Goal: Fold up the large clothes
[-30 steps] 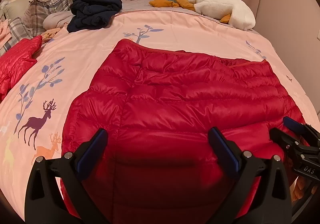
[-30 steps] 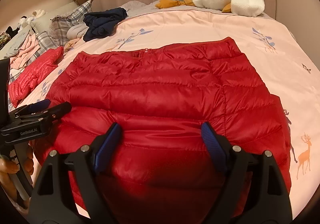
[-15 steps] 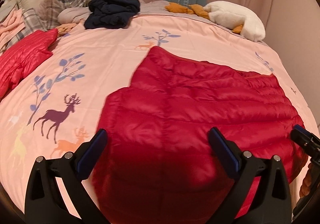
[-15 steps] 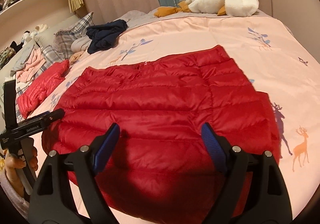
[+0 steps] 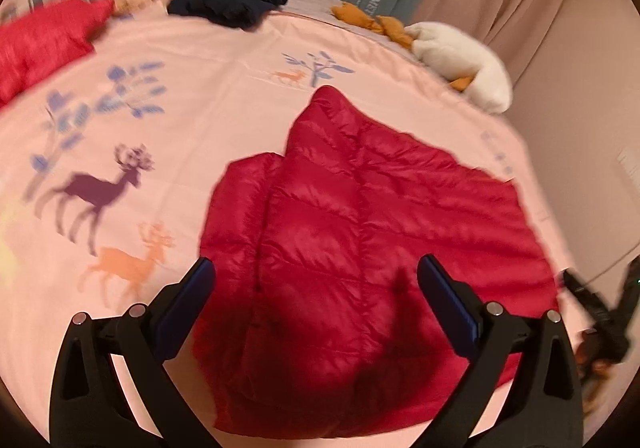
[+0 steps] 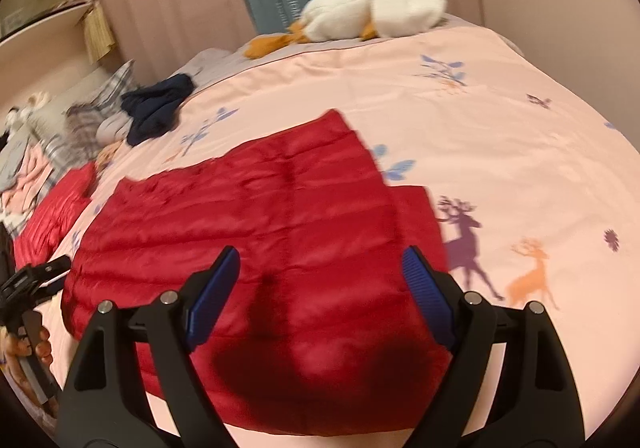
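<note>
While spread flat on the pink bed (image 5: 208, 60), red down jacket (image 5: 372, 248), looking partly folded into a rough rectangle, further folds seemingly left. Left gripper (image 5: 316, 300) and right gripper (image 6: 320, 288) both spread wide, empty, above its near hem. Bare quilt on both sides; navy clothes (image 5: 232, 0) and plush goose (image 6: 376, 8) well apart.

A red puffy jacket (image 6: 256, 232) lies flat on the pink bed cover (image 6: 500, 152). The right gripper (image 6: 320, 280) hangs above it, wide apart and holding nothing.
</note>
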The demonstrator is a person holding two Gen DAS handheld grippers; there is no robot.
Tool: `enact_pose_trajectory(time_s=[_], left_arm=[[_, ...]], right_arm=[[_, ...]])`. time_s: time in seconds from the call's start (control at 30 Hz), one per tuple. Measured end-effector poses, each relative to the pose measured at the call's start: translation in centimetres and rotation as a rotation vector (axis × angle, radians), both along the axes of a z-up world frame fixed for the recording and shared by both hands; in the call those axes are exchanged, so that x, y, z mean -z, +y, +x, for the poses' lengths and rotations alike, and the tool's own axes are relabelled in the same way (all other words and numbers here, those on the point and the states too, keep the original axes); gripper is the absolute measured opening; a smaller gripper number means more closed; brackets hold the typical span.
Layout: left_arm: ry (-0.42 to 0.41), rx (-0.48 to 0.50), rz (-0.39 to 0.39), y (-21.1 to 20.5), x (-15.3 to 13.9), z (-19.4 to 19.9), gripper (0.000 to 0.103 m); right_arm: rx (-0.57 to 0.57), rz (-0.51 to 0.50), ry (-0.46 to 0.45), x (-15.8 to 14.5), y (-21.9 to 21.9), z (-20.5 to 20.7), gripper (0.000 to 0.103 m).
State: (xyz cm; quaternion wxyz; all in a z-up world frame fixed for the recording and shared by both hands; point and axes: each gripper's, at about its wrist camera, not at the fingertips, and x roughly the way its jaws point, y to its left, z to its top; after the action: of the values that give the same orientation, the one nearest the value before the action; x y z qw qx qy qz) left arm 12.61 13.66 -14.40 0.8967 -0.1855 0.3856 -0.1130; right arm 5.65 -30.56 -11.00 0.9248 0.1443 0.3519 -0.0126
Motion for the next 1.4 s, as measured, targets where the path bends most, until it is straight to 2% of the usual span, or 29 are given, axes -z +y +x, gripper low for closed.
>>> enact_pose_trajectory(time_s=[0.03, 0.23, 0.43, 0.5, 0.6, 0.67, 0.7, 0.9, 1.03, 1.13, 1.23, 1.4], left_arm=[[-0.001, 0.012, -0.042, 0.6, 0.0, 0.1, 0.101], [-0.017, 0.084, -0.165, 1.8, 0.0, 0.5, 0.101], [-0.011, 0.142, -0.28, 2.1, 0.5, 1.6, 0.101], [0.0, 0.154, -0.296, 2.0, 0.8, 2.1, 0.101], [0.006, 0.175, -0.311, 1.9, 1.0, 2.7, 0.101], [0.007, 0.211, -0.35, 1.9, 0.9, 2.9, 0.089], [0.016, 0.227, -0.364, 1.8, 1.0, 3.1, 0.088], [0.062, 0.241, -0.3, 0.9, 1.8, 3.5, 0.071], [0.069, 0.221, -0.231, 0.7, 1.9, 3.1, 0.057], [0.066, 0.207, -0.224, 0.9, 2.0, 3.0, 0.048], [0.061, 0.19, -0.229, 1.2, 1.9, 2.9, 0.037], [0.052, 0.165, -0.241, 1.7, 1.6, 2.3, 0.029]], right_arm=[[0.012, 0.003, 0.004, 0.1, -0.4, -0.1, 0.085], [0.037, 0.066, 0.051, 1.2, -2.5, 0.2, 0.085], [-0.001, 0.151, 0.074, 2.3, -2.9, 0.8, 0.085], [-0.013, 0.17, 0.068, 2.2, -2.8, 1.0, 0.084], [-0.047, 0.204, 0.053, 1.9, -2.6, 1.3, 0.076], [-0.075, 0.229, 0.055, 1.8, -2.5, 1.8, 0.072], [-0.075, 0.232, 0.06, 1.9, -2.4, 2.1, 0.068], [-0.068, 0.238, 0.088, 2.5, -2.3, 3.1, 0.047], [-0.071, 0.181, 0.084, 2.4, -1.8, 3.1, 0.031], [-0.065, 0.149, 0.068, 2.1, -1.6, 2.9, 0.021], [-0.06, 0.134, 0.044, 1.6, -1.5, 2.8, 0.017], [-0.069, 0.093, 0.018, 0.7, -0.8, 3.0, 0.014]])
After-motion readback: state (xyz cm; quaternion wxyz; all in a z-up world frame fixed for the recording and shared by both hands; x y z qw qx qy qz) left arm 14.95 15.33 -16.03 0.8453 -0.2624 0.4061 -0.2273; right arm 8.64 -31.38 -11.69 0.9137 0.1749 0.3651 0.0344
